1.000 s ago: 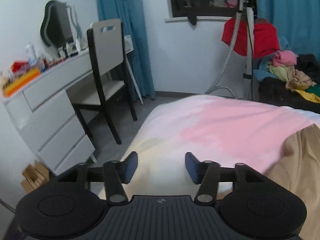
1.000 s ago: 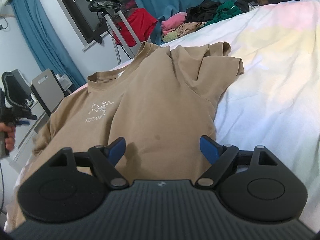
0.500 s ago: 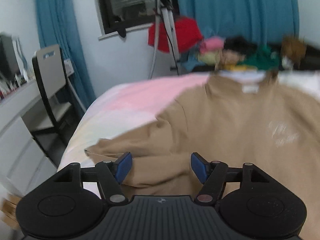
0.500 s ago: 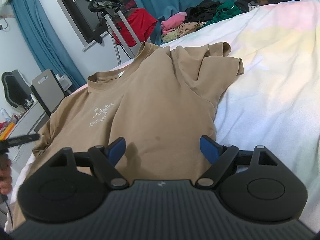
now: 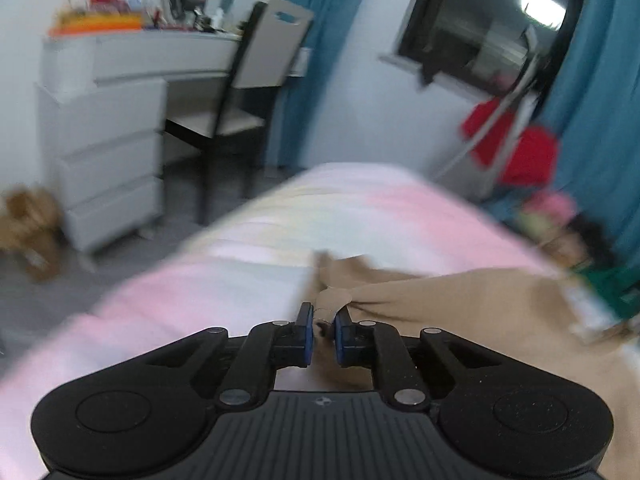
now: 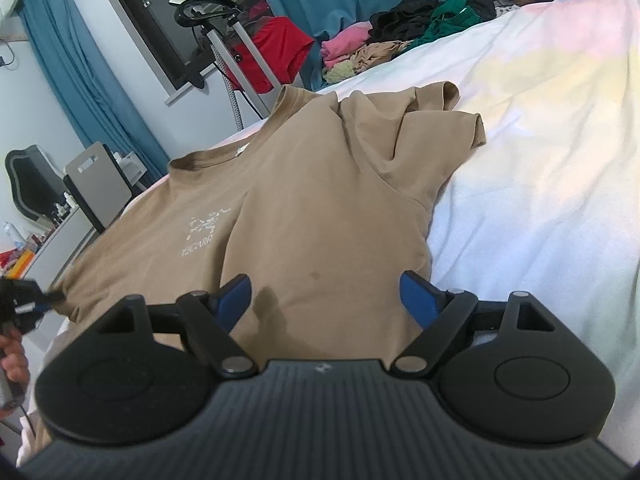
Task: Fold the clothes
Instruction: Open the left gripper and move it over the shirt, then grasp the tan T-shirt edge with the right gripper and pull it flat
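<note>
On the far left of the right wrist view, the left gripper (image 6: 44,298) meets the left sleeve edge of the tan T-shirt (image 6: 320,208), and its own blurred camera seems to show the blue pads (image 5: 306,334) pinched nearly together on a bunch of that cloth. The shirt lies spread face up on the pastel bedsheet (image 6: 540,152), its right sleeve crumpled. The right gripper (image 6: 326,292) hovers over the lower part, fingers spread wide, holding nothing.
</note>
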`<state>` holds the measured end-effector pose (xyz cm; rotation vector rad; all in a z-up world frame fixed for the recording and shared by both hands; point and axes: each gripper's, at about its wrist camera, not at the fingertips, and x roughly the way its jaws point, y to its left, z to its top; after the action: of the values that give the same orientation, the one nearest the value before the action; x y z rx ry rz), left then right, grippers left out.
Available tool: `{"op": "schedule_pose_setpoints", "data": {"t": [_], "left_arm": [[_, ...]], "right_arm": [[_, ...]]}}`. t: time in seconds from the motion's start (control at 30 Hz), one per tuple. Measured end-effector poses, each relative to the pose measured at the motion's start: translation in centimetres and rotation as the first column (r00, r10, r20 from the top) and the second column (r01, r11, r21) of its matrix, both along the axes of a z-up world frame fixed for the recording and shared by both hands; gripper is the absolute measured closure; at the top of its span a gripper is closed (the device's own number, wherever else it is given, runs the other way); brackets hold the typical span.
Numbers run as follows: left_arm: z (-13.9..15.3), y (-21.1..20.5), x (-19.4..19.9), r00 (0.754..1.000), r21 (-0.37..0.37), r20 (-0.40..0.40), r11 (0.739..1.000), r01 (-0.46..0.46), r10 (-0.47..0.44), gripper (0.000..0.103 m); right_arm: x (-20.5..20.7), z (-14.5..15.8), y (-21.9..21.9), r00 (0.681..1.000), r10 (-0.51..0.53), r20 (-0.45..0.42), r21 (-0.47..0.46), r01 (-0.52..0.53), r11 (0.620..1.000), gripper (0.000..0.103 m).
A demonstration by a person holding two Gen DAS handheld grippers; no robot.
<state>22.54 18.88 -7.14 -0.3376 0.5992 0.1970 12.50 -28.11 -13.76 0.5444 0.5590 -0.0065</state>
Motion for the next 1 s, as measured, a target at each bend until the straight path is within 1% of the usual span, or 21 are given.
{"op": "schedule_pose_setpoints", "data": {"t": [0.03, 0.07, 0.17, 0.2, 0.23, 0.27, 0.33, 0.37, 0.43, 0.53, 0.6, 0.63, 0.67, 0.7, 0.73, 0.8, 0.83, 0.9, 0.97, 1.0], "left_arm": [[0.2, -0.4, -0.5, 1.0, 0.028, -0.007, 1.0, 0.006, -0.006, 0.083], [0.5, -0.7, -0.9, 1.0, 0.056, -0.014, 0.998, 0.013, -0.012, 0.081], [1.1, -1.8, -2.3, 0.999, 0.138, -0.036, 0.99, 0.033, -0.028, 0.063], [1.4, -2.2, -2.8, 0.998, 0.165, -0.044, 0.985, 0.04, -0.033, 0.052], [1.6, -2.5, -3.3, 0.998, 0.193, -0.052, 0.98, 0.047, -0.038, 0.048], [1.8, -2.9, -3.7, 0.997, 0.219, -0.06, 0.974, 0.054, -0.042, 0.047], [2.3, -3.6, -4.7, 0.996, 0.272, -0.076, 0.96, 0.069, -0.05, 0.037], [3.1, -4.1, -5.9, 0.996, 0.264, -0.065, 0.961, 0.082, -0.066, 0.035], [4.6, -5.1, -8.6, 0.994, 0.237, -0.035, 0.966, 0.106, -0.1, 0.02], [6.4, -6.8, -13.3, 0.99, 0.16, -0.002, 0.977, 0.138, -0.139, 0.019], [7.1, -8.2, -15.5, 0.987, 0.133, 0.004, 0.978, 0.16, -0.162, 0.017], [7.4, -8.9, -16.7, 0.986, 0.122, 0.013, 0.979, 0.163, -0.165, 0.011], [7.6, -9.6, -17.8, 0.985, 0.112, 0.021, 0.98, 0.165, -0.169, 0.008], [7.9, -10.3, -19.0, 0.985, 0.101, 0.029, 0.981, 0.168, -0.172, 0.006], [7.7, -10.9, -19.7, 0.983, 0.092, 0.027, 0.98, 0.176, -0.179, 0.006], [7.4, -11.9, -21.1, 0.981, 0.074, 0.021, 0.979, 0.192, -0.194, 0.006], [7.1, -12.4, -21.6, 0.978, 0.077, 0.022, 0.976, 0.205, -0.207, 0.006], [6.5, -13.5, -22.4, 0.972, 0.083, 0.025, 0.969, 0.231, -0.234, 0.006], [5.6, -14.0, -21.8, 0.971, 0.096, 0.003, 0.967, 0.237, -0.238, 0.006], [5.2, -14.1, -21.4, 0.971, 0.096, -0.008, 0.966, 0.24, -0.24, 0.006]], "right_arm": [[0.0, 0.0, -0.1, 1.0, -0.001, 0.0, 0.003, 0.001, 1.0, 0.02], [0.0, 0.0, -0.1, 1.0, -0.001, 0.0, 0.005, 0.001, 1.0, 0.02], [-0.1, 0.2, -0.3, 1.0, -0.003, 0.001, 0.012, 0.003, 1.0, 0.021], [-0.1, 0.3, -0.3, 1.0, -0.004, 0.003, 0.012, 0.004, 1.0, 0.021], [-0.2, 0.4, -0.4, 1.0, -0.005, 0.006, 0.011, 0.005, 1.0, 0.021], [-0.2, 0.5, -0.5, 1.0, -0.005, 0.009, 0.01, 0.005, 1.0, 0.021], [-0.4, 0.9, -0.7, 1.0, -0.01, 0.02, 0.007, 0.01, 1.0, 0.021], [-0.5, 1.1, -0.9, 1.0, -0.013, 0.027, 0.008, 0.013, 1.0, 0.021], [-0.8, 1.6, -1.3, 0.999, -0.019, 0.044, 0.014, 0.019, 1.0, 0.021], [-1.3, 2.7, -2.1, 0.996, -0.034, 0.079, 0.03, 0.031, 0.999, 0.021], [-1.7, 3.4, -3.2, 0.994, -0.049, 0.096, 0.06, 0.043, 0.997, 0.02], [-1.7, 3.7, -3.9, 0.993, -0.054, 0.103, 0.089, 0.045, 0.995, 0.02], [-1.6, 3.9, -4.5, 0.992, -0.059, 0.107, 0.12, 0.046, 0.992, 0.02], [-1.4, 4.0, -5.4, 0.992, -0.065, 0.109, 0.159, 0.047, 0.986, 0.02], [-1.1, 3.9, -6.2, 0.992, -0.07, 0.109, 0.192, 0.048, 0.98, 0.02], [0.0, 3.3, -7.7, 0.993, -0.075, 0.092, 0.257, 0.049, 0.965, 0.02], [0.6, 2.8, -8.5, 0.994, -0.076, 0.073, 0.288, 0.051, 0.956, 0.02], [1.8, 1.3, -10.1, 0.994, -0.107, 0.021, 0.34, 0.093, 0.936, 0.021], [2.9, -0.5, -11.6, 0.991, -0.135, -0.013, 0.405, 0.129, 0.905, 0.023], [3.5, -1.4, -12.1, 0.989, -0.145, -0.025, 0.438, 0.142, 0.888, 0.026]]}}
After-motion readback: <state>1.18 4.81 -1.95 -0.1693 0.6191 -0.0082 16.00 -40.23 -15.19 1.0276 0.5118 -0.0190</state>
